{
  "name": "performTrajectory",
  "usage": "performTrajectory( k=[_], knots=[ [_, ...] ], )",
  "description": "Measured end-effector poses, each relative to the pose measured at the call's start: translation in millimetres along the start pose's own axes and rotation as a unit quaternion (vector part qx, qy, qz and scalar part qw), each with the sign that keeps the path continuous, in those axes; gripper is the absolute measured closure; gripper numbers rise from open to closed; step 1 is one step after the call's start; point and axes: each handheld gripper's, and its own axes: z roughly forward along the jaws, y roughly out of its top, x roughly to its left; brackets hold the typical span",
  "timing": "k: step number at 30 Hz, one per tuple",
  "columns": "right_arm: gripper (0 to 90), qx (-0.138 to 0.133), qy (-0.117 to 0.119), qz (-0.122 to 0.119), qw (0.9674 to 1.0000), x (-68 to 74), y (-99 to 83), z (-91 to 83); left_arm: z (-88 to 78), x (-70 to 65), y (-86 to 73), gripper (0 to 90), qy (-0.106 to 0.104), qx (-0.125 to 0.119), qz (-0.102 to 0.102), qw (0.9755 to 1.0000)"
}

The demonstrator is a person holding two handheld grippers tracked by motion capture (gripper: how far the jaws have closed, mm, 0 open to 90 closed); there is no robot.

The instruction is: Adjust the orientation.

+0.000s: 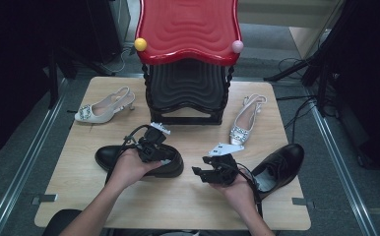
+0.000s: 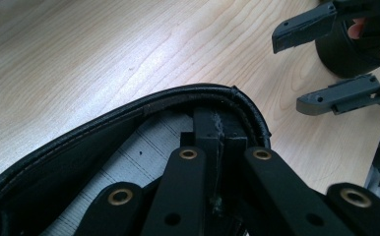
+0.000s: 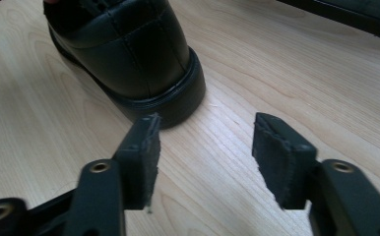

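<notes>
- Wooden table (image 1: 178, 196) sits on grey carpet, with a red-topped black rack (image 1: 188, 59) at its far edge; I'll place everything off that rack.
- Left gripper (image 1: 153, 147) is just in front of the rack, pinched together on the heel rim of a black dress shoe (image 1: 114, 156). In the left gripper view the jaws sit closed on the back collar (image 2: 212, 96), one pad inside, one outside.
- Right gripper (image 1: 212, 172) hovers in front of the rack and a bit to its right, jaws apart with nothing between them. Its own view shows bare wood between the pads (image 3: 143, 147), with the shoe's heel (image 3: 143, 64) just beyond.
- The matching black shoe (image 1: 279, 167) lies off to the rack's front right, next to the person's right hand (image 1: 237, 189). Two white slingback heels (image 1: 102, 109) (image 1: 247, 123) flank the rack, one each side.
- Risk as I see it: that grip is only on a thin leather edge, so the collar could fold or slip out if the shoe gets lifted, and the toe would swing down.
- The open gripper is close by too; I reckon a sloppy move could nudge the heel and twist the shoe out of the pinch.
- Lifting toward the rack, a dangling toe might clip the lower shelf.
</notes>
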Motion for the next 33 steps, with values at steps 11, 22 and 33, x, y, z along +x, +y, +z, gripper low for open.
performTrajectory(
  k=[11,22,33],
  knots=[
    [68.3,-0.013,0.02,-0.011,0.9997,2.1,13.8,1.6,-26.0,-5.5,-7.3,64.6,0.004,-0.023,0.005,0.9997],
    [86.1,-0.01,0.043,-0.022,0.9988,6.2,33.7,16.4,-60.5,-1.1,-29.6,54.3,0.033,-0.052,-0.02,0.9979],
    [90.0,-0.006,0.054,-0.028,0.9982,5.1,48.7,33.4,-82.3,8.5,-53.9,48.8,0.053,-0.07,-0.06,0.9944]
  ],
)
